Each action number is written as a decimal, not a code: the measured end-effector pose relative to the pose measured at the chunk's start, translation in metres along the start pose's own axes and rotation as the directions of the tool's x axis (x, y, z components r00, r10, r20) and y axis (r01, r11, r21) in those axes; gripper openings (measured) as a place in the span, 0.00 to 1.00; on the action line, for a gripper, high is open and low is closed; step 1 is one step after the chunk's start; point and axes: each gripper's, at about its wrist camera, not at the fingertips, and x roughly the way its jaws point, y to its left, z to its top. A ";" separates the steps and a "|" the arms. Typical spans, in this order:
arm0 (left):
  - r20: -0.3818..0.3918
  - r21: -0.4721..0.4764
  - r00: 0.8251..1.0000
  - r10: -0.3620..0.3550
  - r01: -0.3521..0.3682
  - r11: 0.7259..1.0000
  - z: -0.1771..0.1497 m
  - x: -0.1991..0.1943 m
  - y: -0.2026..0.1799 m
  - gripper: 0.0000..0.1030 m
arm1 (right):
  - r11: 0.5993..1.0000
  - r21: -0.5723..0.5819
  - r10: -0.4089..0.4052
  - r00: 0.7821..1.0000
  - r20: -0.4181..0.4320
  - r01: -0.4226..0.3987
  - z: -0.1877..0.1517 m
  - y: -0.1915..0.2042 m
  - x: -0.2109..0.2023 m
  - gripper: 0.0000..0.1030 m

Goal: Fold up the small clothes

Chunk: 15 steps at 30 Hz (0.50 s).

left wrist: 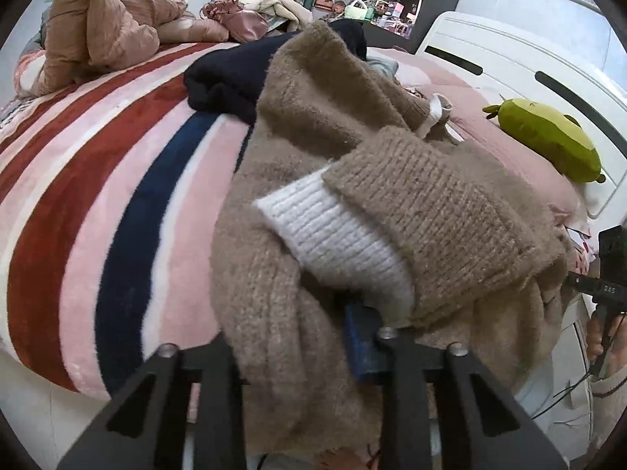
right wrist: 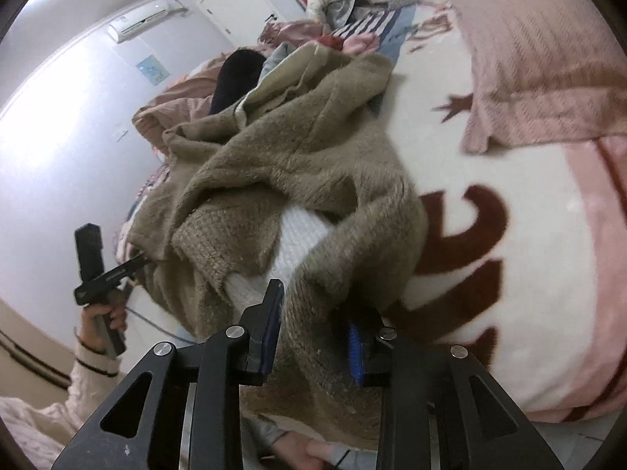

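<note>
Left gripper (left wrist: 309, 356): tan knit sweater (left wrist: 352, 164) bunched right between my jaws, fabric fills the gap, blue pad visible on the right jaw only, left pad buried under knit; reads as pinching the sweater hem. Just ahead of the left jaws, a white ribbed cuff (left wrist: 333, 235) pokes out from under a folded tan ribbed panel. Sweater is heaped, crumpled, on the bed. Left of the left jaws, striped blanket (left wrist: 98, 196), red, pink, navy and white bands. Beyond the sweater a dark navy garment (left wrist: 231, 78), touching the tan heap. Far right of these jaws a green plush toy (left wrist: 548, 141) beside the white headboard (left wrist: 509, 58). Far left a tan puffy quilt (left wrist: 102, 27); shelves behind, too small to read. Right gripper (right wrist: 315, 333): jaws partly spread with a thick fold of the same sweater (right wrist: 294, 149) running between them, blue pads on both sides against the knit, so clamping that fold. Just ahead of the right jaws the white cuff (right wrist: 301, 235) shows again, tucked in the tan folds. Right of these jaws, cream blanket with dark red lettering (right wrist: 470, 235); farther off, a pink knit pillow (right wrist: 548, 58). Left of the right jaws, my other gripper (right wrist: 129, 264) shows with its tip buried in the sweater edge. Far off, wall air-conditioner (right wrist: 145, 17).
</note>
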 end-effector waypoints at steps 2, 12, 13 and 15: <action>-0.002 -0.006 1.000 0.001 -0.001 1.000 0.000 0.000 0.001 0.17 | 0.999 -0.031 -0.036 0.999 -0.002 0.036 -0.005 0.005 -0.007 0.25; 0.026 -0.012 0.996 -0.082 0.082 0.997 0.000 -0.024 -0.013 0.08 | 0.999 -0.020 0.036 0.999 0.004 -0.036 -0.005 0.009 0.007 0.06; 0.046 -0.007 0.993 -0.104 0.105 0.994 0.001 -0.033 -0.017 0.08 | 0.996 -0.012 0.084 0.996 0.020 -0.083 -0.004 0.010 0.004 0.06; 0.085 0.009 0.984 -0.155 0.154 0.988 0.003 -0.056 -0.026 0.08 | 0.983 -0.013 0.186 0.981 0.055 -0.185 -0.001 0.019 -0.009 0.06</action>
